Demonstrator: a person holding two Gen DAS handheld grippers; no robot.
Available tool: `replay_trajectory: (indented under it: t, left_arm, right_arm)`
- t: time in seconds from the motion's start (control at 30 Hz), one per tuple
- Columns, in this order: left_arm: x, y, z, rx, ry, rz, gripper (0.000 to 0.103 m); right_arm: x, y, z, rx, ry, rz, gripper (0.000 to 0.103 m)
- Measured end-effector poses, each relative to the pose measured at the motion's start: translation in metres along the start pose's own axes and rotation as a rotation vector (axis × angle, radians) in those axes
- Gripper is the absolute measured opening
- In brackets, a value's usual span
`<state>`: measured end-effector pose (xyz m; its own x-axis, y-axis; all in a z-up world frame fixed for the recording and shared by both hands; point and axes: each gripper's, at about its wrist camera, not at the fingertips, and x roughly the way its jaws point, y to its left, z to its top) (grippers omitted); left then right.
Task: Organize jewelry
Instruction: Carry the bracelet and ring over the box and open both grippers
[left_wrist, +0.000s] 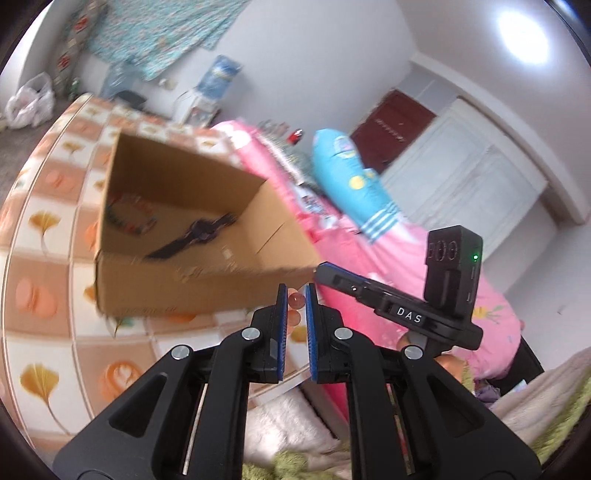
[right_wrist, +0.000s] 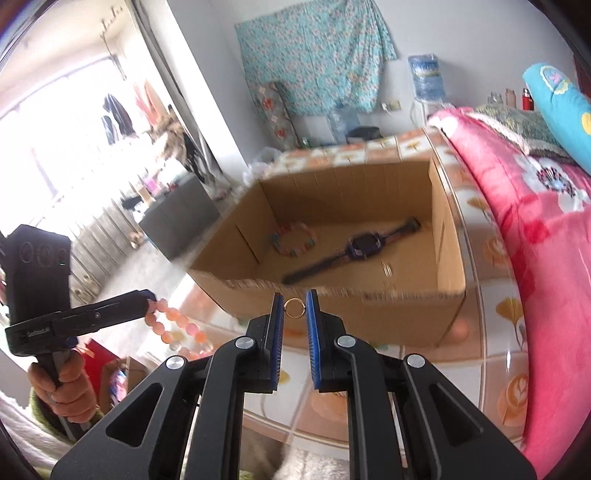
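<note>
The left gripper (left_wrist: 296, 297) is closed on a bracelet of round pink and orange beads (right_wrist: 177, 325); in its own view a single pink bead shows pinched between the blue pads, and in the right wrist view the rest of the strand hangs in a loop below the tips, clear of the table. The right gripper (right_wrist: 294, 305) is clamped on a small thin gold ring (right_wrist: 294, 308), which stands upright between its blue pads. Both grippers are held in the air just on the near side of an open brown cardboard box (right_wrist: 448, 236), which sits on a table with a glossy tile-pattern cover of orange and yellow motifs (right_wrist: 491, 332). Inside the box, on its floor, lie a dark purple wristwatch with a long strap (right_wrist: 354, 249) toward the right and a ring-shaped bracelet of multicoloured square beads (right_wrist: 293, 240) toward the far left corner, well apart from each other. A pink flowered quilt (right_wrist: 535, 236) lies to the right of the table, and a person's hand (right_wrist: 61, 384) grips the left gripper's handle.
</note>
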<state>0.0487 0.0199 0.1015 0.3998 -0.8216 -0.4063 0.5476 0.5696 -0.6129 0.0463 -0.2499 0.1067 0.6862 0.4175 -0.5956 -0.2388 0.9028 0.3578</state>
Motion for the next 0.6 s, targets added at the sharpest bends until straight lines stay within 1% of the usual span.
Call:
replay_trajectory:
  t: [0.1, 0.13, 0.27, 0.3, 0.33, 0.47, 0.53, 0.6]
  left_arm:
    - [0.003, -0.012, 0.025, 0.049, -0.011, -0.017, 0.009]
    - [0.006, -0.015, 0.032, 0.063, -0.012, -0.012, 0.009]
    - [0.026, -0.016, 0.063, 0.112, 0.013, 0.052, 0.009]
    - [0.033, -0.013, 0.068, 0.107, 0.031, 0.058, 0.009]
    - [0.047, -0.006, 0.076, 0.087, 0.068, 0.072, 0.009]
    - [0.092, 0.020, 0.089, 0.025, 0.184, 0.120, 0.009]
    - [0.115, 0.031, 0.092, 0.012, 0.237, 0.151, 0.009]
    - [0.135, 0.039, 0.091, 0.014, 0.290, 0.169, 0.009]
  right_arm:
    - [-0.006, 0.000, 0.021, -0.016, -0.037, 0.033, 0.013]
    - [-0.005, -0.002, 0.029, -0.025, -0.044, 0.036, 0.013]
    - [0.011, -0.018, 0.055, -0.029, -0.020, 0.046, 0.013]
    - [0.020, -0.024, 0.062, -0.025, 0.000, 0.046, 0.013]
    - [0.029, -0.031, 0.068, -0.020, 0.022, 0.041, 0.013]
    - [0.060, -0.054, 0.083, 0.015, 0.099, 0.051, 0.013]
    - [0.070, -0.064, 0.085, 0.027, 0.119, 0.042, 0.013]
    - [0.077, -0.071, 0.086, 0.042, 0.130, 0.051, 0.013]
